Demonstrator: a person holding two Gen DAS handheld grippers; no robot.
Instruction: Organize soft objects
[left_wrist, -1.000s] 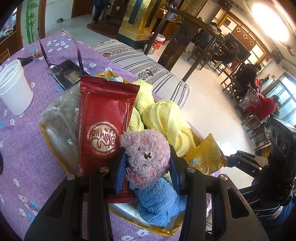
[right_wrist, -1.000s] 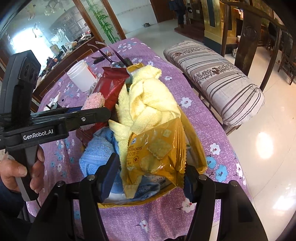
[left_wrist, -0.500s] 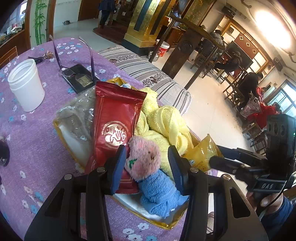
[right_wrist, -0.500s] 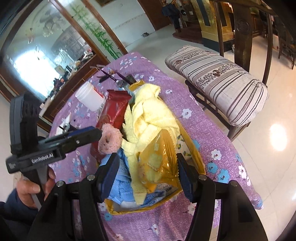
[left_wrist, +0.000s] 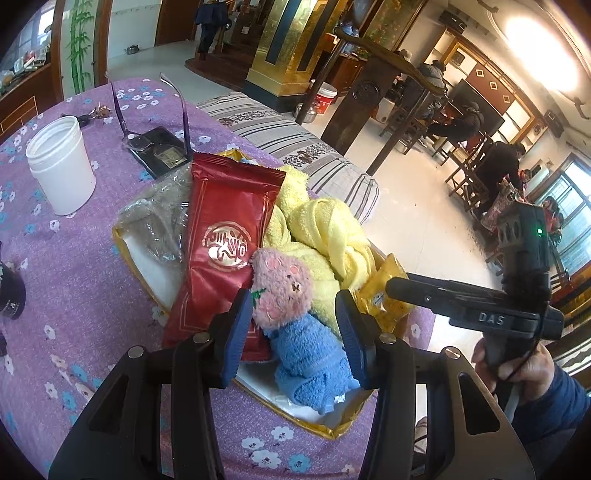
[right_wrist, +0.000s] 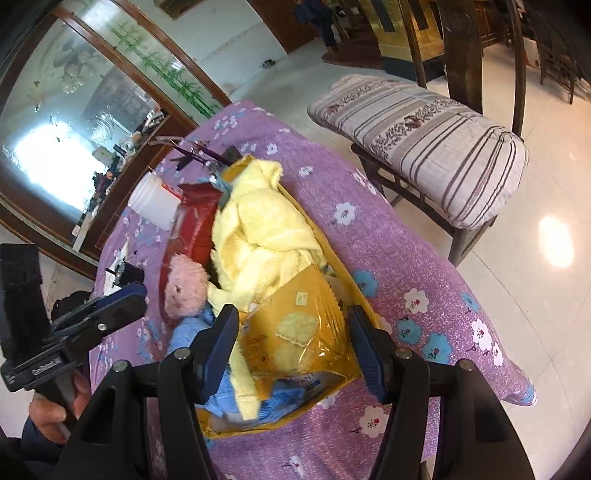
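Fingers frame the bottom of both views. In the left wrist view the left gripper (left_wrist: 293, 332) hangs over the near end of the tray (left_wrist: 140, 258), jaws partly open and apart from everything: the pink plush (left_wrist: 282, 286) sits in the gap with space on both sides, so nothing is held. Under the plush lies the blue towel (left_wrist: 314, 369); left of it the red packet (left_wrist: 229, 243) leans across the tray, and above it the yellow towel (left_wrist: 325, 229) is bunched at mid frame. At lower right a hand (left_wrist: 517, 369) grips the other tool.

In the right wrist view the right gripper (right_wrist: 291, 347) stands about half open over the yellow cracker bag (right_wrist: 299, 328); the pads do not seem to press it, so I judge it empty.

The step in hand looks like settling the soft things in the tray. To do it well, lower onto one item only, close gently on the plush body rather than the packet edge, and keep the two tools apart.

Farther up the left view: a white jar (left_wrist: 59, 170), glasses (left_wrist: 147, 110) on a phone (left_wrist: 162, 151), all on the purple cloth (left_wrist: 74, 295).
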